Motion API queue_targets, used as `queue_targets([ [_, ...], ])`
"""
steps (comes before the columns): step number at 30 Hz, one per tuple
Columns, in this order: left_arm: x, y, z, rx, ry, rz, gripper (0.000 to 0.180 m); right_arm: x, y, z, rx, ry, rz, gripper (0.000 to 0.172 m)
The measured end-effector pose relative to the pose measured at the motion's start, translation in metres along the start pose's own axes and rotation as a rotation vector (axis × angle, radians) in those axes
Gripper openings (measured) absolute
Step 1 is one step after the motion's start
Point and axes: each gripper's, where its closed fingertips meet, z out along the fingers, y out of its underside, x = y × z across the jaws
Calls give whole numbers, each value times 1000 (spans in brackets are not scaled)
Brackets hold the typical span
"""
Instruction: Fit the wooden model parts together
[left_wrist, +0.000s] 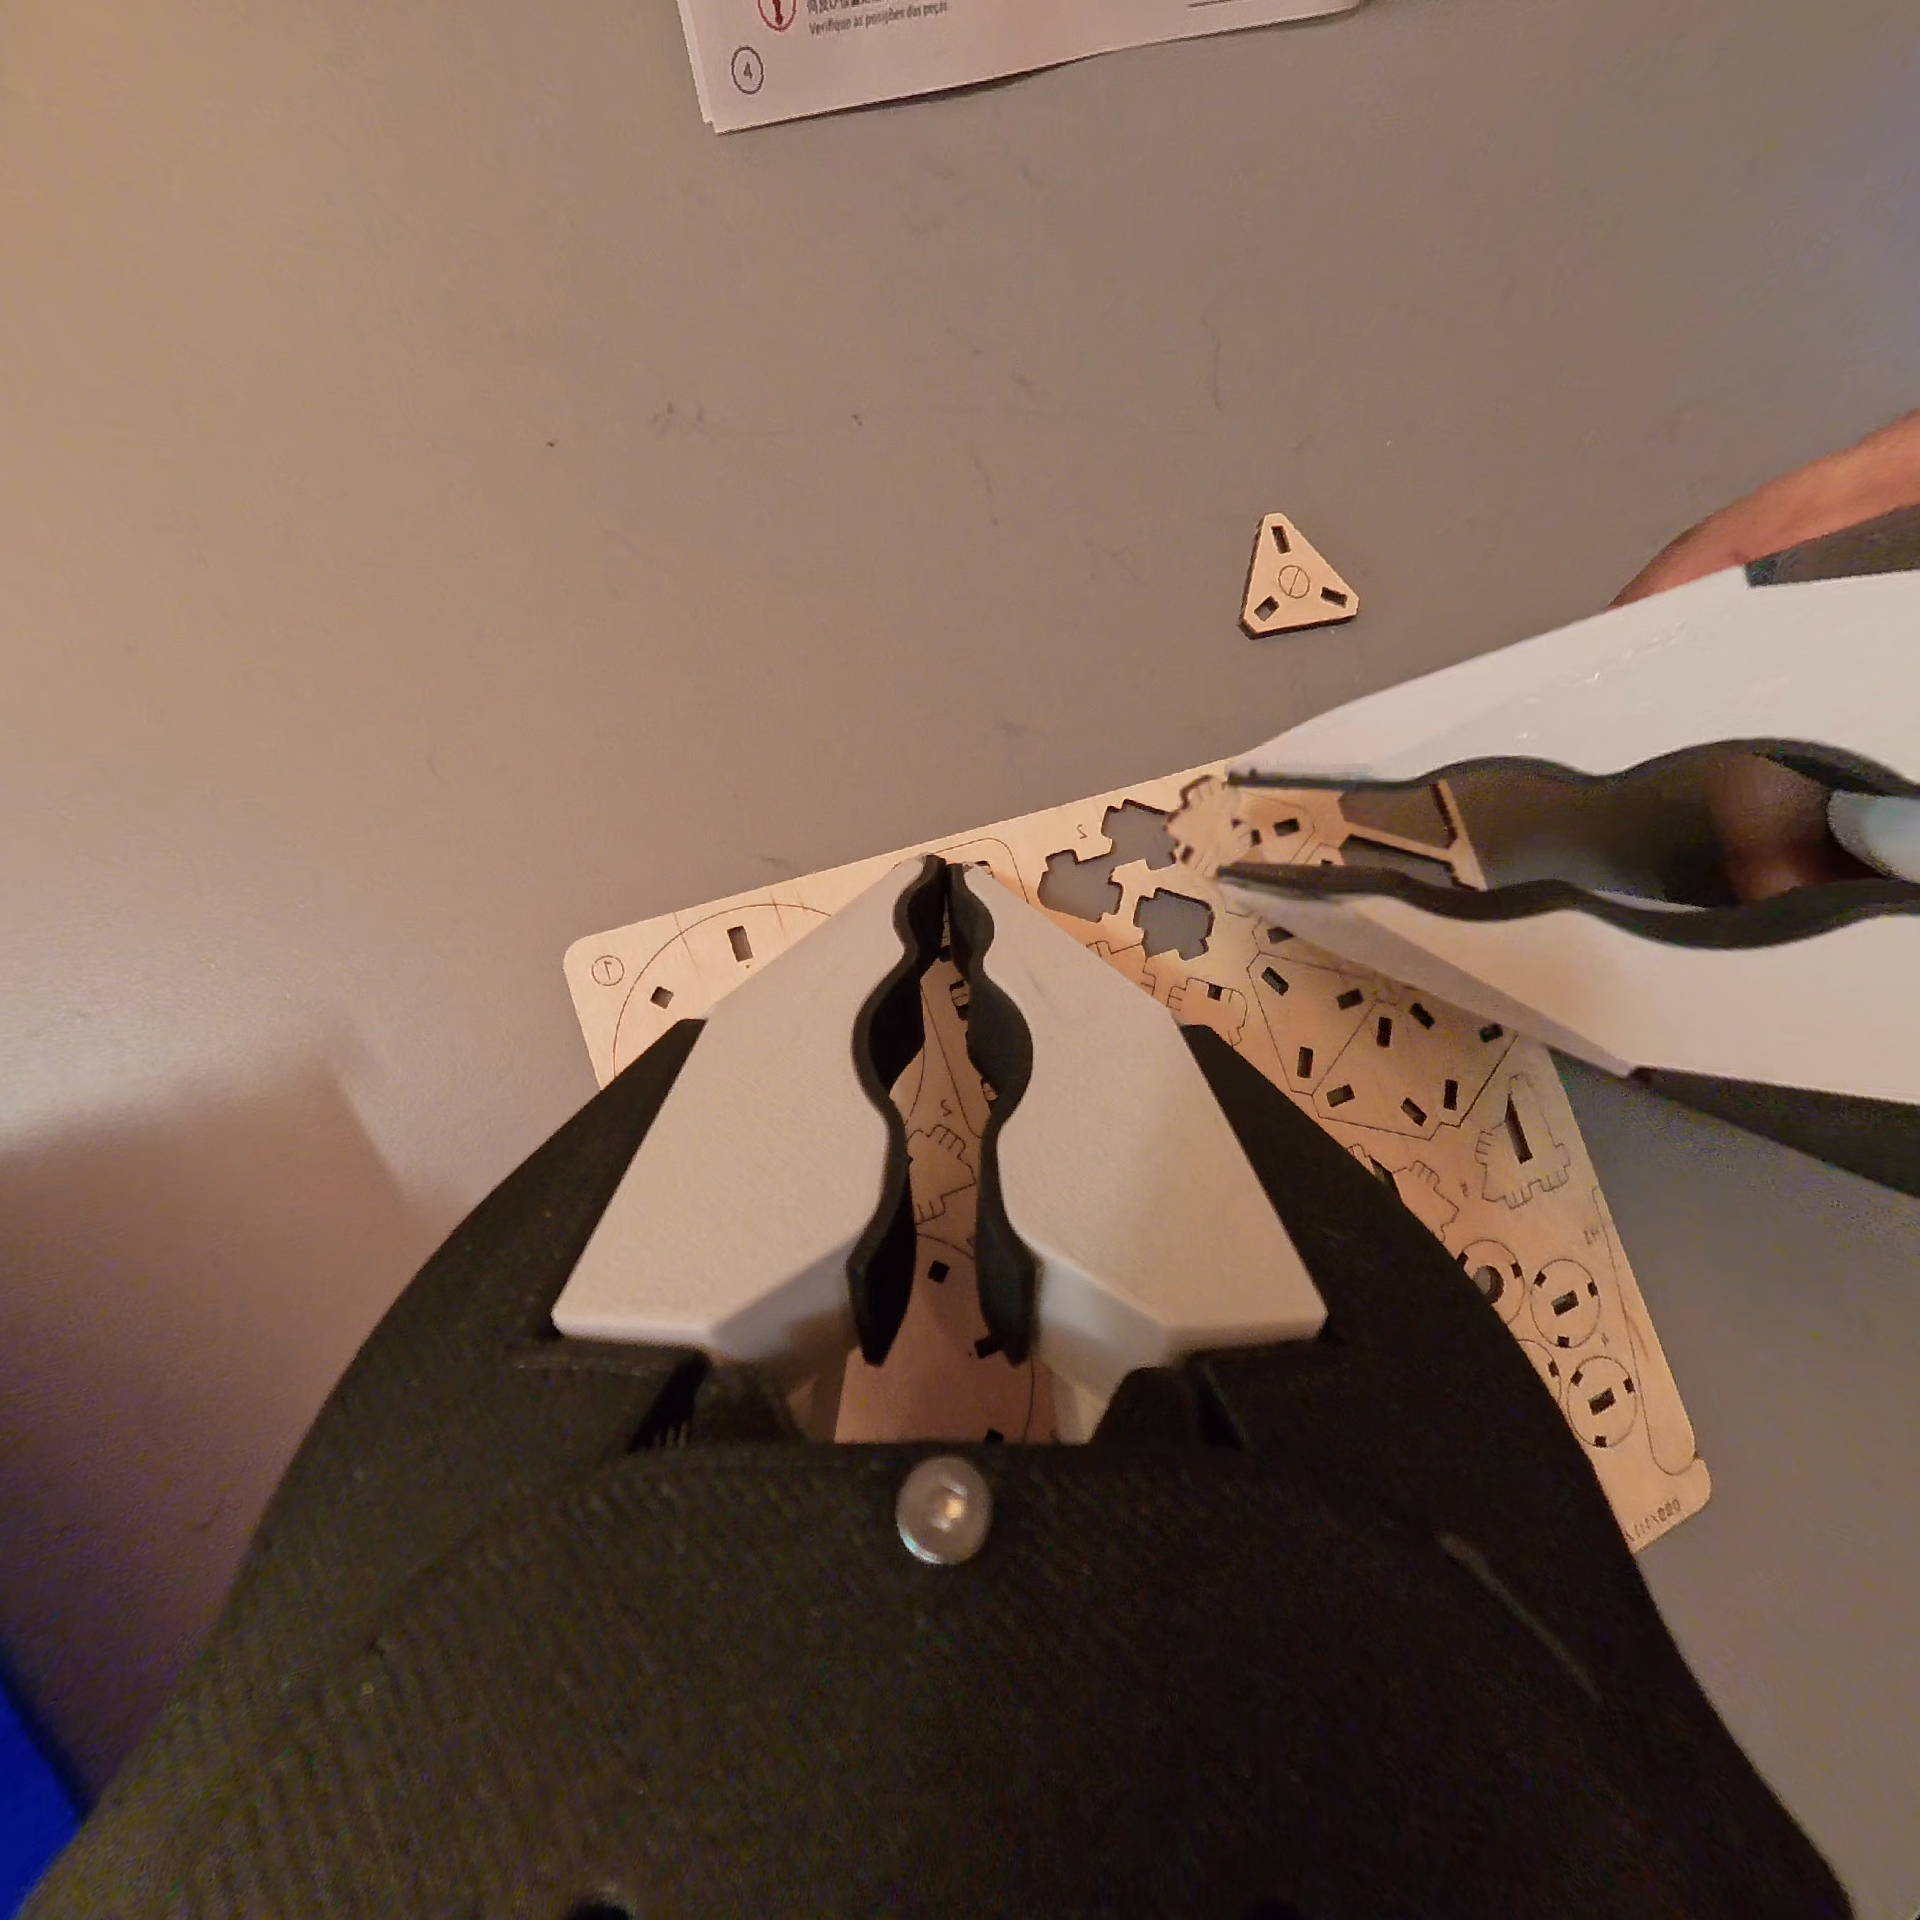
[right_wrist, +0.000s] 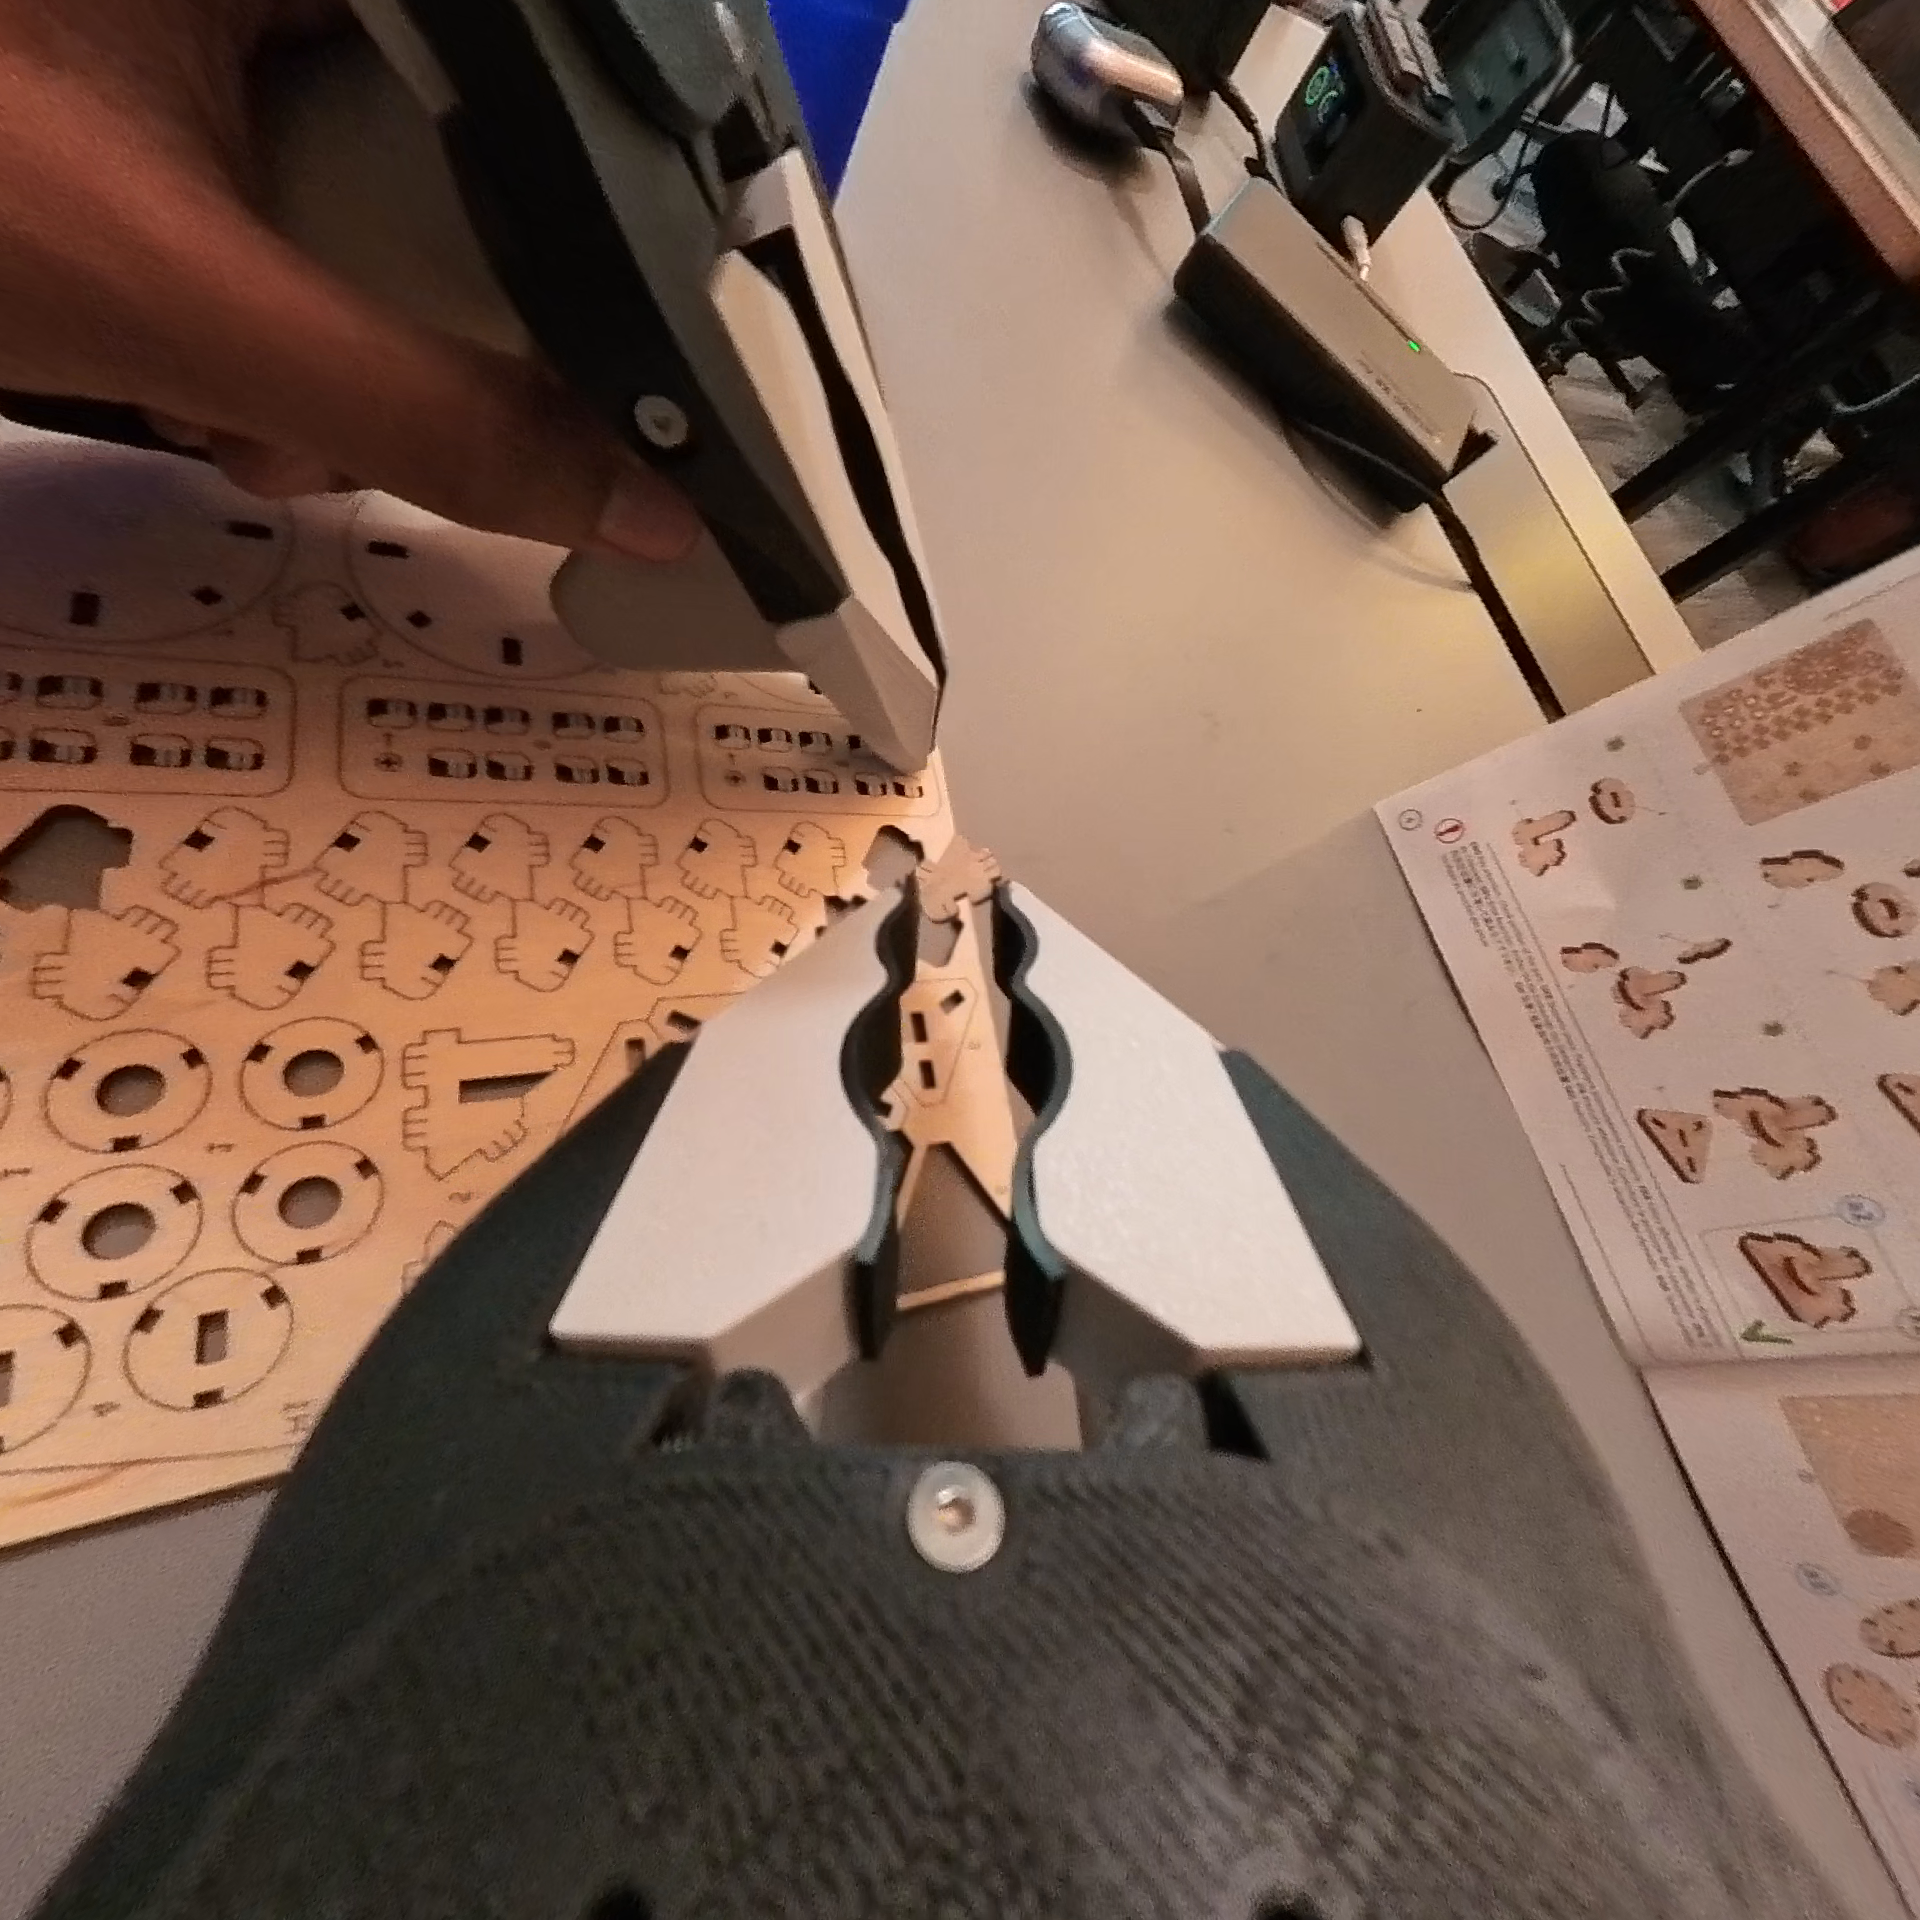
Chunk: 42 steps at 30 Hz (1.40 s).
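the left gripper (left_wrist: 940, 873) has its dark pads closed together with nothing between them, tips pressing down on the wooden puzzle sheet (left_wrist: 665, 966) near that sheet's far edge. the sheet lies flat on the grey desk (left_wrist: 520, 468), laser-cut with rings, tabbed shapes and slots, a few cut-outs already empty. the right gripper (right_wrist: 956, 883) is open only a narrow way, its two fingertips pinching a small tabbed wooden piece (right_wrist: 961, 873) that stands just above the sheet's far edge, beside an empty hole (right_wrist: 888, 857) of the same outline. a hand (right_wrist: 260, 312) wraps the body of the left gripper above the sheet. a loose triangular wooden piece (left_wrist: 1297, 577) lies on the bare desk beyond the sheet, well apart from both grippers. an open instruction booklet (right_wrist: 1662, 987) rests toward the desk's right edge, and a dark charger box (right_wrist: 1340, 343) with cables sits on the next table behind.
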Motion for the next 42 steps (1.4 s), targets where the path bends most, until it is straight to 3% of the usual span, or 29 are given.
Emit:
queue_targets([
  [25,0,0,-1,-6,-8,10,0,7,5,0,-5,-4,62,12],
  [31,0,-2,-3,7,11,-20,8,6,2,0,13,-20,109,12],
  [35,12,-11,-8,71,107,-55,11,12,0,-1,32,5,134,12],
  [38,17,-24,-15,153,199,-159,21,32,-2,-7,54,122,132,12],
  [42,32,-48,-38,313,453,-314,27,39,-20,-19,158,185,89,12],
])
